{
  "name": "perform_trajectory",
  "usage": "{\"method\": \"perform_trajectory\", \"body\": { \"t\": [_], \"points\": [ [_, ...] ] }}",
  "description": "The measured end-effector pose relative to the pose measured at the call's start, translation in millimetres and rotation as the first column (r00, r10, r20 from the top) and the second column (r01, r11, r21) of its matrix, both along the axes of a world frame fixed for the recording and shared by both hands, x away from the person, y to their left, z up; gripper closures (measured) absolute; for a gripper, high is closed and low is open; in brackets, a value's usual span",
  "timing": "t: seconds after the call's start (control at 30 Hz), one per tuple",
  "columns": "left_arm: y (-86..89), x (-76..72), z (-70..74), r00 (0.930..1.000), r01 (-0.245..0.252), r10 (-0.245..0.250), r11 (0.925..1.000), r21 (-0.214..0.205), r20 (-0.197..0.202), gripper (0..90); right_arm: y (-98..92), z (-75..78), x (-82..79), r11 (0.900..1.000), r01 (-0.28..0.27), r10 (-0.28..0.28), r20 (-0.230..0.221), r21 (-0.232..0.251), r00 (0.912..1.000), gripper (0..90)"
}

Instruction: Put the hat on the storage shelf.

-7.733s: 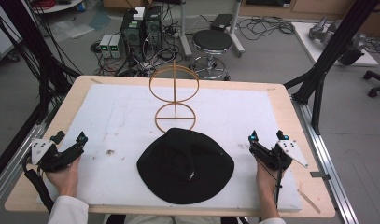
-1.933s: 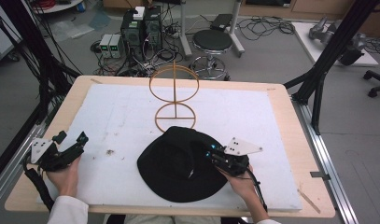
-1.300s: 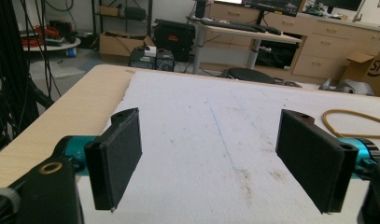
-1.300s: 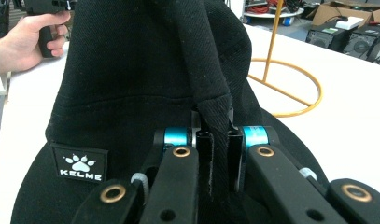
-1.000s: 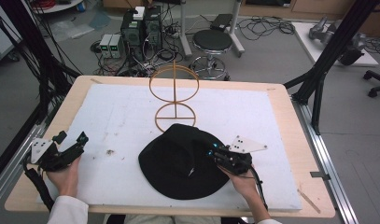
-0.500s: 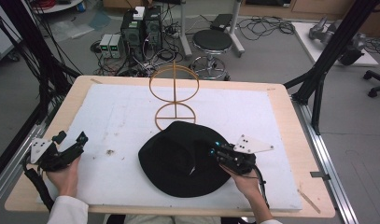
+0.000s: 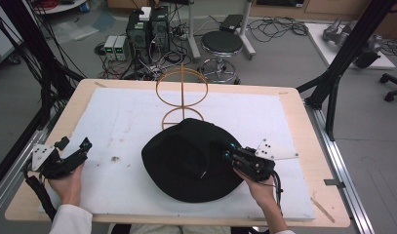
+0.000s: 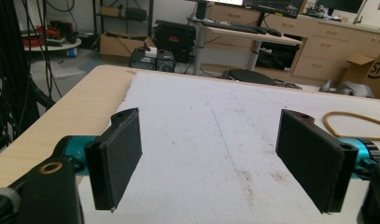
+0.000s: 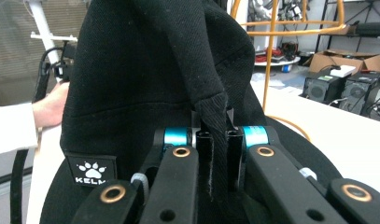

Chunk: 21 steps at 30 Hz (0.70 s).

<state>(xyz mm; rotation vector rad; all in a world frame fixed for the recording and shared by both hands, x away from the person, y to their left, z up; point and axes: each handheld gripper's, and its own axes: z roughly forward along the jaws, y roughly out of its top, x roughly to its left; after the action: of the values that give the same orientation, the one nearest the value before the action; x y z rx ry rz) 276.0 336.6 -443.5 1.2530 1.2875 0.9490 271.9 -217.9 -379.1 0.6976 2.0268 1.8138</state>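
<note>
R gripper [image 7: 228,155] clamped tight on brim fold of black bucket hat [image 7: 186,158]; fabric pinched between pads in right gripper view [image 9: 214,154]. Hat [image 9: 131,84] sits mid-table on white mat [image 7: 103,122], near front edge, its far edge overlapping base ring of orange wire hat stand [image 7: 181,95]. White paw-print label [image 9: 90,170] on hat side. L gripper [image 7: 71,151] at table's left-front corner, jaws wide apart, nothing between [image 8: 211,158], well apart from hat.
</note>
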Motion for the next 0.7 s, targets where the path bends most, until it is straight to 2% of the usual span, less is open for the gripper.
{"method": "perform_trajectory", "body": {
  "t": [0.23, 0.3, 0.33, 0.4, 0.53, 0.57, 0.6, 0.7],
  "points": [
    [-0.3, 0.4, 0.0, 1.0, 0.001, -0.001, 1.0, 0.003, 0.001, 22.7, -6.5, 5.2, -0.8, 0.9978, 0.012, -0.012, 0.008, 0.066, 0.9999, 87.9],
    [-0.6, 0.8, -0.2, 1.0, 0.0, 0.0, 1.0, 0.002, 0.001, 22.7, -10.1, 9.7, -1.8, 0.9946, 0.01, -0.012, 0.02, 0.103, 0.9997, 87.9],
    [-0.7, 0.9, -0.2, 1.0, 0.0, 0.0, 1.0, 0.003, 0.0, 22.7, -10.1, 9.7, -1.8, 0.9946, 0.01, -0.012, 0.02, 0.103, 0.9997, 87.9],
    [-0.8, 0.9, -0.1, 1.0, 0.0, 0.0, 1.0, 0.003, 0.0, 22.7, -13.0, 12.6, -2.5, 0.9909, 0.013, -0.017, 0.026, 0.134, 0.9995, 87.8],
    [-0.9, 0.9, 0.0, 1.0, -0.001, 0.001, 1.0, 0.005, 0.0, 22.7, -19.4, 17.8, -3.6, 0.9789, 0.015, -0.023, 0.035, 0.204, 0.9991, 87.8],
    [-1.0, 1.0, -0.1, 1.0, -0.001, 0.001, 1.0, 0.006, 0.002, 22.7, -21.5, 19.2, -4.1, 0.9731, 0.017, -0.026, 0.037, 0.23, 0.999, 87.8],
    [-1.0, 1.0, -0.1, 1.0, -0.001, 0.001, 1.0, 0.007, 0.0, 22.7, -24.9, 21.6, -4.9, 0.9633, 0.023, -0.034, 0.039, 0.267, 0.9986, 87.8],
    [-1.1, 1.4, -0.2, 1.0, 0.001, -0.001, 0.9999, 0.011, -0.001, 22.7, -27.6, 24.3, -5.9, 0.9577, 0.029, -0.044, 0.047, 0.286, 0.9979, 87.8]
  ]
}}
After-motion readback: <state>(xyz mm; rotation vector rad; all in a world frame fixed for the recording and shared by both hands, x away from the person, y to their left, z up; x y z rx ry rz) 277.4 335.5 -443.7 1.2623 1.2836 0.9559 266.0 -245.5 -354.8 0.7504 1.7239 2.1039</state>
